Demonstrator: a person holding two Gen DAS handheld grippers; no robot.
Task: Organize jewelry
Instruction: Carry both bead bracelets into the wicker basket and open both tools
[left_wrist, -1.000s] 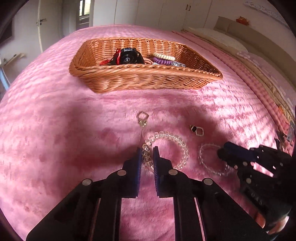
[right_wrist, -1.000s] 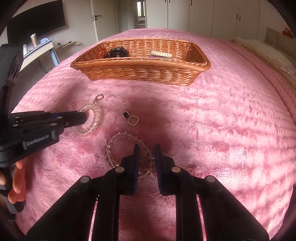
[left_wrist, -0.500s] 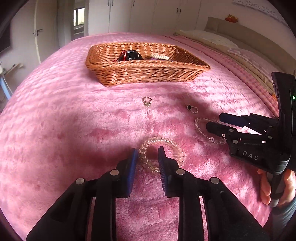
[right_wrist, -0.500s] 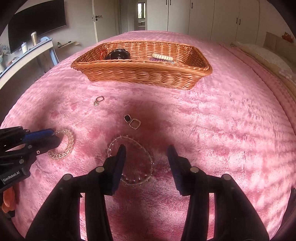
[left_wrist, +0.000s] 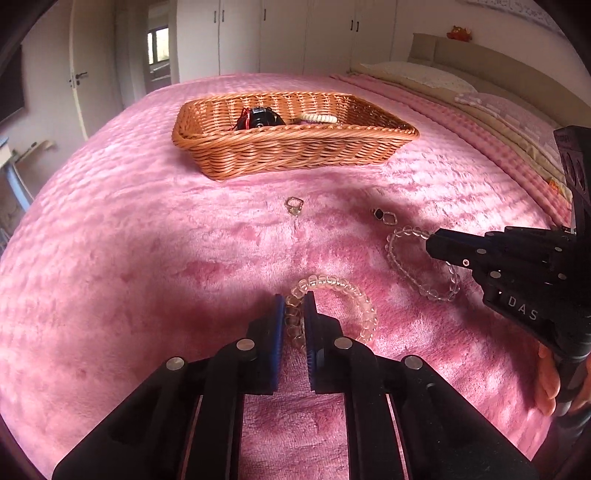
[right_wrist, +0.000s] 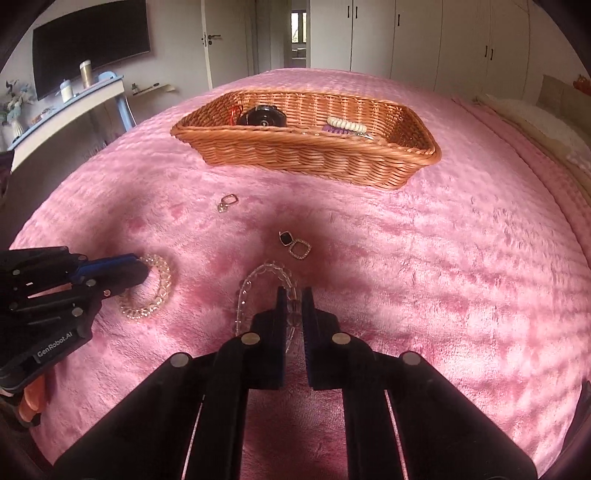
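Left wrist view showed the left gripper (left_wrist: 294, 308) pinched on a chunky clear bracelet (left_wrist: 343, 295) lying on the pink blanket (left_wrist: 147, 258). Its partner, the right gripper (right_wrist: 293, 304), clamped a thinner beaded bracelet (right_wrist: 245, 291), with the wicker basket (right_wrist: 314, 158) well beyond.

A wide clear-bead bracelet (left_wrist: 334, 299) is pinched at its near-left edge, flat on pink plush, w/ a thin clear round-bead bracelet (left_wrist: 421, 266) clamped just to its right. Two small linked square earrings, one dark & one openwork (right_wrist: 295, 244), and a small gold square ring (left_wrist: 294, 205) are seen further back. A woven wicker basket (right_wrist: 317, 157) sits behind, w/ bracelets & a black round item inside.
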